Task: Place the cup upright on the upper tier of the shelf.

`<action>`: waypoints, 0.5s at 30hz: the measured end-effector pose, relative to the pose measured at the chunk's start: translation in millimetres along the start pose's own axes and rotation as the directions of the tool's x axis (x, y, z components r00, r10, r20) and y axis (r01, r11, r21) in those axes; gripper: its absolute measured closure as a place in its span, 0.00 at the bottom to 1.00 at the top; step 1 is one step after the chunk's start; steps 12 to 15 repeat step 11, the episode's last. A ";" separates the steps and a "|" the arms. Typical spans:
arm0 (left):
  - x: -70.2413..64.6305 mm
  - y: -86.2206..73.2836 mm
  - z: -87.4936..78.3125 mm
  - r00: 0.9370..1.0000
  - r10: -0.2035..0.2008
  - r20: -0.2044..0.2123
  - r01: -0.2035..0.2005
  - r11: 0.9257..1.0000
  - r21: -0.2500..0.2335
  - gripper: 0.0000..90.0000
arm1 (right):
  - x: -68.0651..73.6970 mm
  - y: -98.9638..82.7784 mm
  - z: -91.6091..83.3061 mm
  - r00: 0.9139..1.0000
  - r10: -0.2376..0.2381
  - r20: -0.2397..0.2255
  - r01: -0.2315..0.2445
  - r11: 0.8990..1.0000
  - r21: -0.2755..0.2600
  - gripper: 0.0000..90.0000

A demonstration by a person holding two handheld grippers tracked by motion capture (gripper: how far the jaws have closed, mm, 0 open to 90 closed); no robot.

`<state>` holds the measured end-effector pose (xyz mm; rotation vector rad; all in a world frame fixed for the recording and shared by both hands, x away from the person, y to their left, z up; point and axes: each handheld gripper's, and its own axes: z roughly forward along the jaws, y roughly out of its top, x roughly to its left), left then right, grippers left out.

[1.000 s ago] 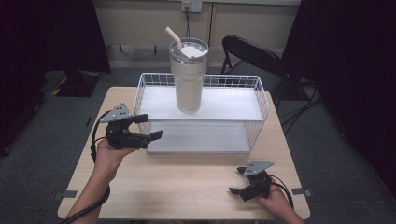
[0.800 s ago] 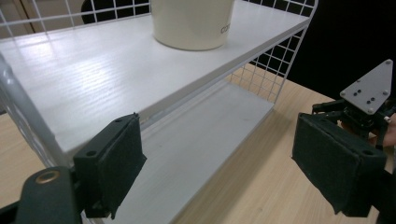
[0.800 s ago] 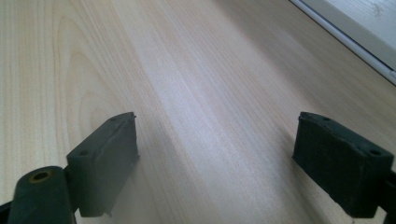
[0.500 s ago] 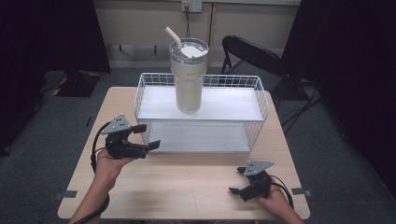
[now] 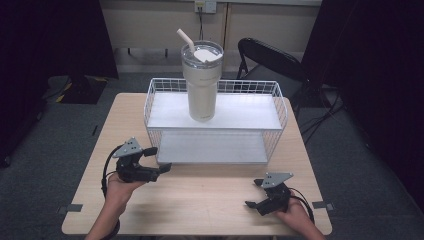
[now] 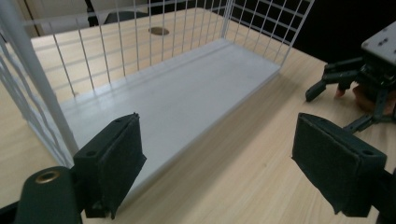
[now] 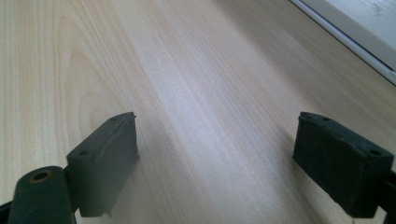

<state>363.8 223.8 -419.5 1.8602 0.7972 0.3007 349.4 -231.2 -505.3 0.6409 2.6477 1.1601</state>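
A cream tumbler (image 5: 202,82) with a clear lid and a straw stands upright on the top shelf of a white wire rack (image 5: 277,107). My left gripper (image 5: 159,159) hovers open just off the rack's front left corner. In the left gripper view its jaws are spread wide around nothing (image 6: 217,158) and point along the rack's white lower shelf (image 6: 177,98), which is bare. My right gripper (image 5: 252,193) rests open low over the table near the front right. Bare wood lies between its jaws in the right gripper view (image 7: 217,163).
The rack takes up the far half of the light wooden table (image 5: 200,205). A black folding chair (image 5: 270,55) stands behind the table at the right. The rack's base edge (image 7: 355,28) crosses the right gripper view's top corner. The right gripper (image 6: 369,74) appears farther off in the left gripper view.
My left gripper has drawn back toward the person and sunk lower, away from the rack's left front post. The right gripper and the tumbler have stayed put.
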 end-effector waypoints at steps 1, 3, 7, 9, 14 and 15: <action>0.8 -5.3 1.1 1.000 -0.005 0.000 0.005 1.000 0.002 0.18 | 0.0 0.0 0.0 1.000 0.000 0.000 0.000 1.000 0.000 0.15; 1.7 -16.0 3.1 1.000 -0.027 0.001 0.027 1.000 0.016 0.18 | 0.0 0.0 0.0 1.000 0.000 0.000 0.000 1.000 0.000 0.15; 2.0 -38.2 6.6 0.999 -0.037 -0.013 0.038 0.998 0.053 0.18 | 0.0 0.0 0.0 1.000 0.000 0.000 0.000 1.000 0.000 0.15; 2.0 -46.6 7.9 0.999 -0.043 -0.012 0.044 0.997 0.069 0.18 | 0.0 0.0 0.0 1.000 0.000 0.000 0.000 1.000 0.000 0.15; 1.8 -53.3 9.3 0.999 -0.049 -0.015 0.050 0.995 0.084 0.17 | 0.0 0.0 0.0 1.000 0.000 0.000 0.000 1.000 0.000 0.15; 1.8 -53.3 9.3 0.999 -0.049 -0.015 0.050 0.995 0.084 0.17 | 0.0 0.0 0.0 1.000 0.000 0.000 0.000 1.000 0.000 0.15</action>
